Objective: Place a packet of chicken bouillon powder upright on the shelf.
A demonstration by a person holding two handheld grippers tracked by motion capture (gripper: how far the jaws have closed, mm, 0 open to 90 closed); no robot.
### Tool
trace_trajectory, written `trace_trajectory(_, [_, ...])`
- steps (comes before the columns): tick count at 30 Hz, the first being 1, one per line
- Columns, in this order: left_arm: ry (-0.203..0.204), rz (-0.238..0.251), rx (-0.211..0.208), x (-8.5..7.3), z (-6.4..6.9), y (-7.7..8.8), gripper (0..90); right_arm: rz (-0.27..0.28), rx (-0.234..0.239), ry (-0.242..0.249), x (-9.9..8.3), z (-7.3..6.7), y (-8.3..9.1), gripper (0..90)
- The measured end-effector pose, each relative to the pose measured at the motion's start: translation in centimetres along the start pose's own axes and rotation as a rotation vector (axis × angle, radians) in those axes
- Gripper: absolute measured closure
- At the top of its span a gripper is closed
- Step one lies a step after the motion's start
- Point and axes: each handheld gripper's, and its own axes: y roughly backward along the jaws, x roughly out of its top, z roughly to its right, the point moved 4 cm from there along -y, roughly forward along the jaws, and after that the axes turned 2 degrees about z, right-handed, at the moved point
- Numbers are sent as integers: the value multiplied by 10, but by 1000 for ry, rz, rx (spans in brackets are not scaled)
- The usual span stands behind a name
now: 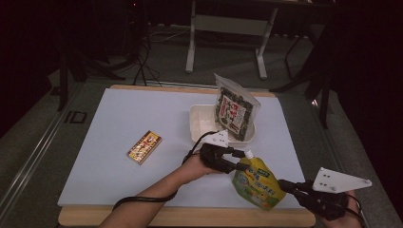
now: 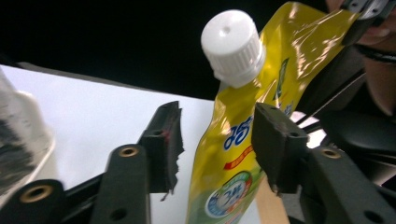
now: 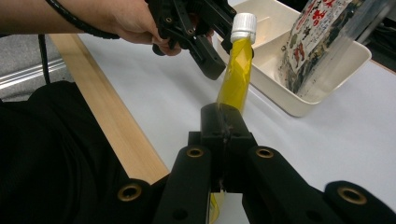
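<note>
Two hand-held tools work on a yellow spouted drink pouch [image 1: 256,183] w/ a white screw cap [image 2: 232,46], held up off the white table [image 1: 119,142] near its front right edge.

Right tool [image 3: 223,122]: jaws fully closed, pinching the pouch's lower edge; in the right gripper view the pouch stands up from b/w the pads, edge-on, cap at top. In the high view this tool sits at bottom right, grey three-cornered plate on top, pointing left toward the pouch.

Left tool [image 2: 215,142]: jaws partly open, about a third of full spread. Pouch neck sits b/w them just below the cap. In the left gripper view the right-hand pad is at or against the pouch's edge; the left-hand pad stands clear, w/ a visible gap. No firm grip seen. In the high view this tool is at table centre-right, pointing right at the cap.

Behind the pouch: white plastic tray [image 1: 202,124] holding a seaweed snack bag [image 1: 234,110], leaning upright in its right part. Well apart to the left, a small red-and-yellow box [image 1: 144,147] lies flat on the table.
</note>
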Motion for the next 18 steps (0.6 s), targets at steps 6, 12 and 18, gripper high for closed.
trace_trajectory(6, [11, -12, -19, 0, -1, -4, 650, -9, 4, 2, 0, 0, -1, 900])
trace_trajectory(12, [5, -38, -17, 0, -2, -1, 803, 0, 8, -9, 0, 2, -1, 900])
trace_trajectory(18, [11, -47, -11, -1, -2, 1, 885, -2, -4, -10, 1, 3, -2, 900])
